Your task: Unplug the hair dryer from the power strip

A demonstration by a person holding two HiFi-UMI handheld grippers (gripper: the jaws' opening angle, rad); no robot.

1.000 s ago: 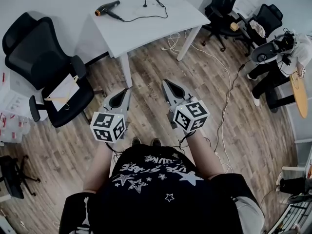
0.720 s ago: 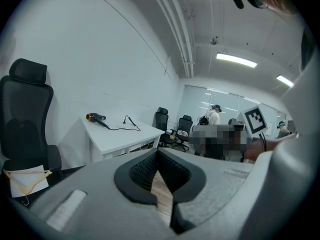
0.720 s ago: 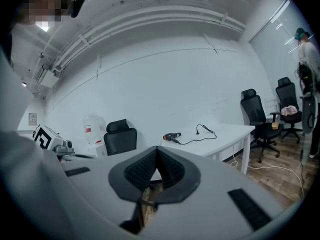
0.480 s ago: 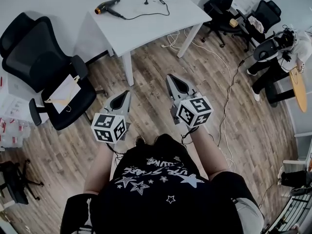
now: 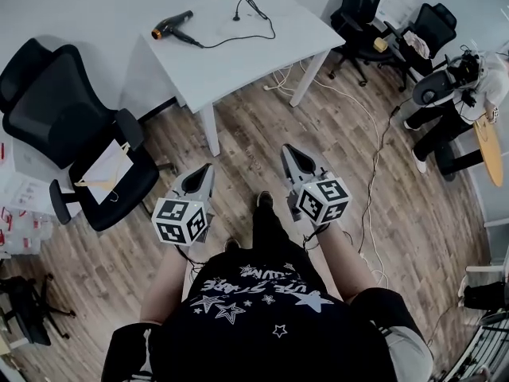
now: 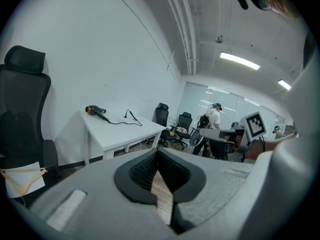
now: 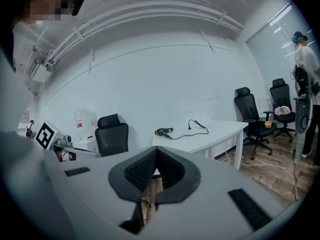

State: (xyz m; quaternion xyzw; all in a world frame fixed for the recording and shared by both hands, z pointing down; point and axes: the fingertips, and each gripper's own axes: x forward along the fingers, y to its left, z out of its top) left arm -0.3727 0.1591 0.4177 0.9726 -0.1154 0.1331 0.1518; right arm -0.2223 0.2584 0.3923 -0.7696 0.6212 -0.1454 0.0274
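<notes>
hanging closed, left gripper (image 5: 207, 167) and right gripper (image 5: 287, 148) face the hair dryer (image 5: 172, 22).

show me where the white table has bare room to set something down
The white rectangular table is bare along its near half, from the black cord down to the front edge, and at the right corner. The far left is crowded: the black hair dryer with an orange nozzle lies there, its cord looping across the back.
</notes>
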